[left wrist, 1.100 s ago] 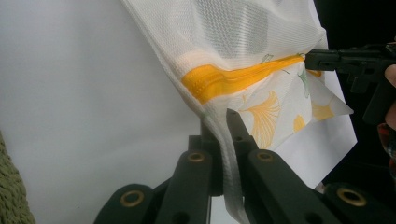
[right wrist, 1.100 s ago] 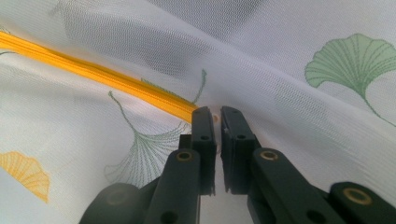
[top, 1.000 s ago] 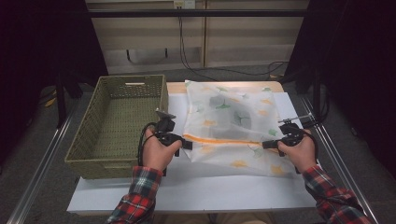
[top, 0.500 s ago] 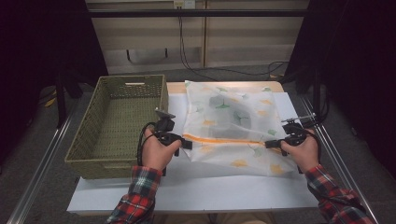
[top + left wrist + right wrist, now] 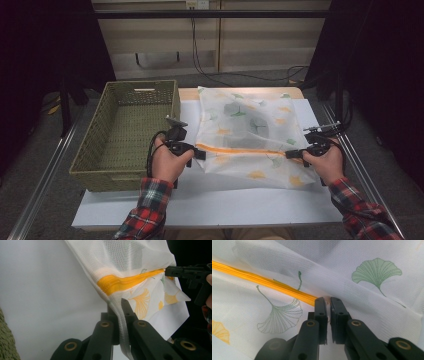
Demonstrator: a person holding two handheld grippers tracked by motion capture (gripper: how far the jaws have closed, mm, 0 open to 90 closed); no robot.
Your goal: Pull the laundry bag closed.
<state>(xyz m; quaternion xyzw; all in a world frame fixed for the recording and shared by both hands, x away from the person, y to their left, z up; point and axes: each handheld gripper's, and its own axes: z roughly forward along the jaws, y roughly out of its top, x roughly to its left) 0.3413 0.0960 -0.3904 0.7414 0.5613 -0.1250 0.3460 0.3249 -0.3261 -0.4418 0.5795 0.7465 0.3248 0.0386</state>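
Observation:
A white mesh bag [image 5: 247, 127] printed with ginkgo leaves lies on a white sheet, with an orange zipper [image 5: 240, 150] running across it. At the bag's left edge, my left gripper [image 5: 200, 152] is shut on the white seam [image 5: 122, 322] just below the zipper's end [image 5: 117, 283]; the pinched cloth is lifted. My right gripper [image 5: 290, 154] is at the zipper's right end. In the right gripper view its jaws [image 5: 327, 300] stand almost together at the tip of the orange zipper [image 5: 262, 280], pinching a small pale pull. The left gripper view also shows the right gripper [image 5: 172, 271] touching the zipper's far end.
An olive woven basket [image 5: 100, 140] stands left of the bag, beside my left hand. The white sheet [image 5: 225, 200] has bare room in front of the bag. Metal rails [image 5: 45, 175] run along both table sides. Cables hang at the back.
The right hand and its gripper have shifted slightly left along the zipper and a little toward the person. The left gripper keeps its hold in the same place.

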